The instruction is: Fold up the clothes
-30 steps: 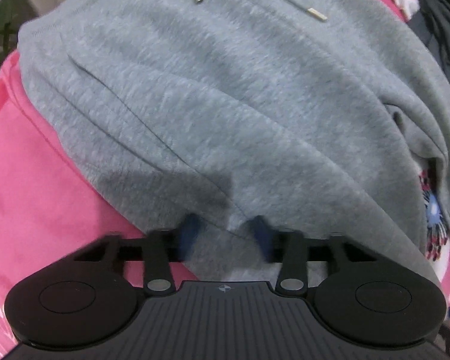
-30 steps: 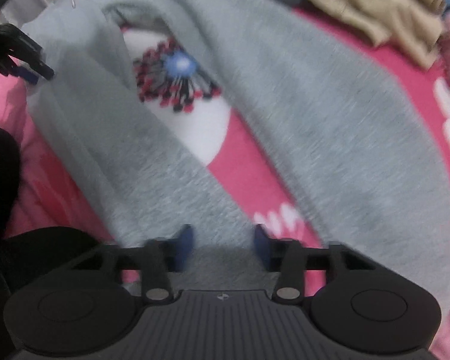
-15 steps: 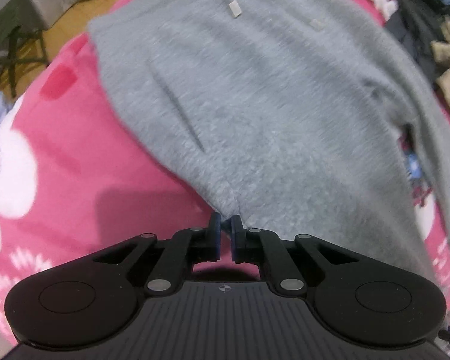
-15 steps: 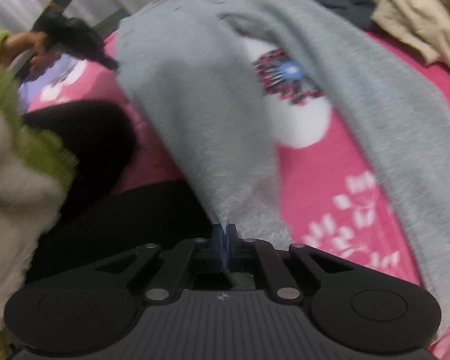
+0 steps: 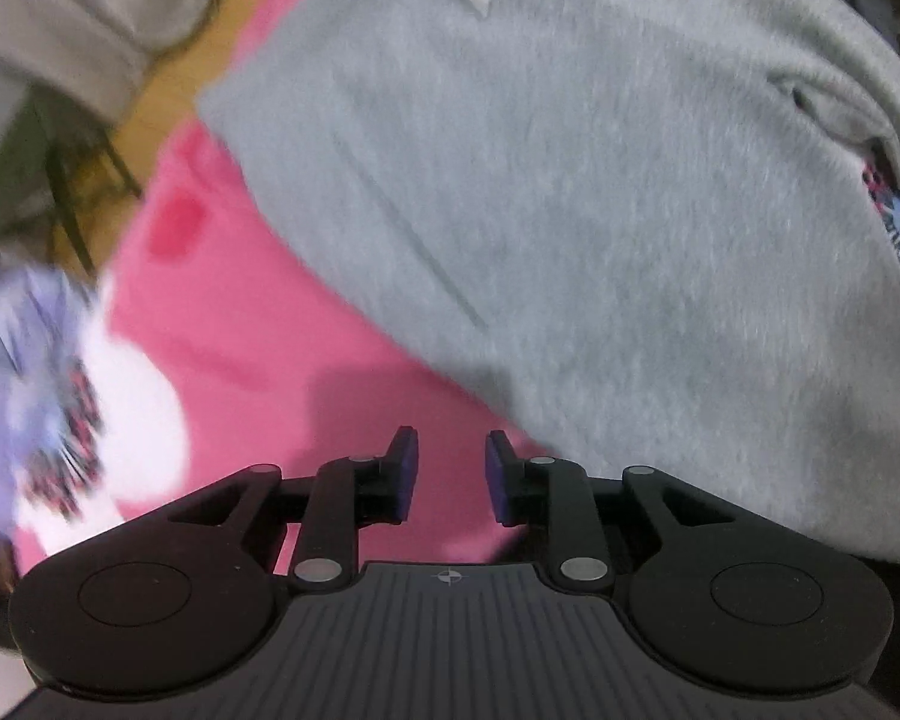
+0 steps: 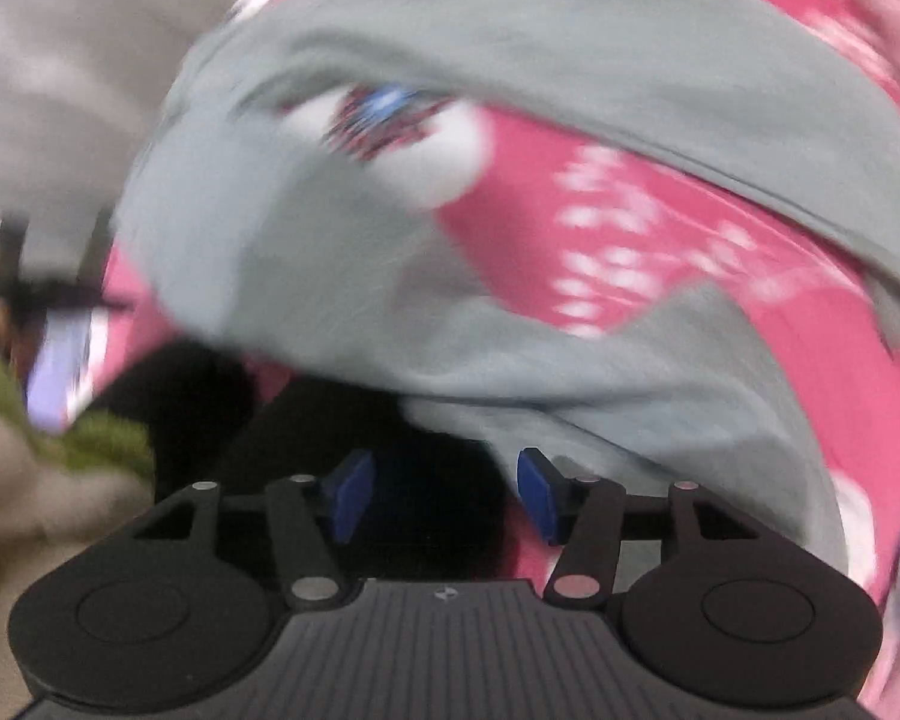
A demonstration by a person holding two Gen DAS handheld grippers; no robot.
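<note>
fuzzy grey fleece hoodie [image 5: 600, 228], no legible writing, on pink floral bedsheet [image 5: 252, 330]; left gripper [image 5: 447, 471] and right gripper [image 6: 444, 489] jaws opening, empty.

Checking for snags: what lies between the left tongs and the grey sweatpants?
Only bare pink bedspread, in the left wrist view; the opening left tongs hold nothing, beside the grey sweatpants.

The grey sweatpants [image 5: 600, 192] look like soft, fuzzy, matt fleece cloth. The pink floral bedsheet [image 5: 282, 324] beneath is smoother cloth. Each gripper body is matt black ribbed plastic.
</note>
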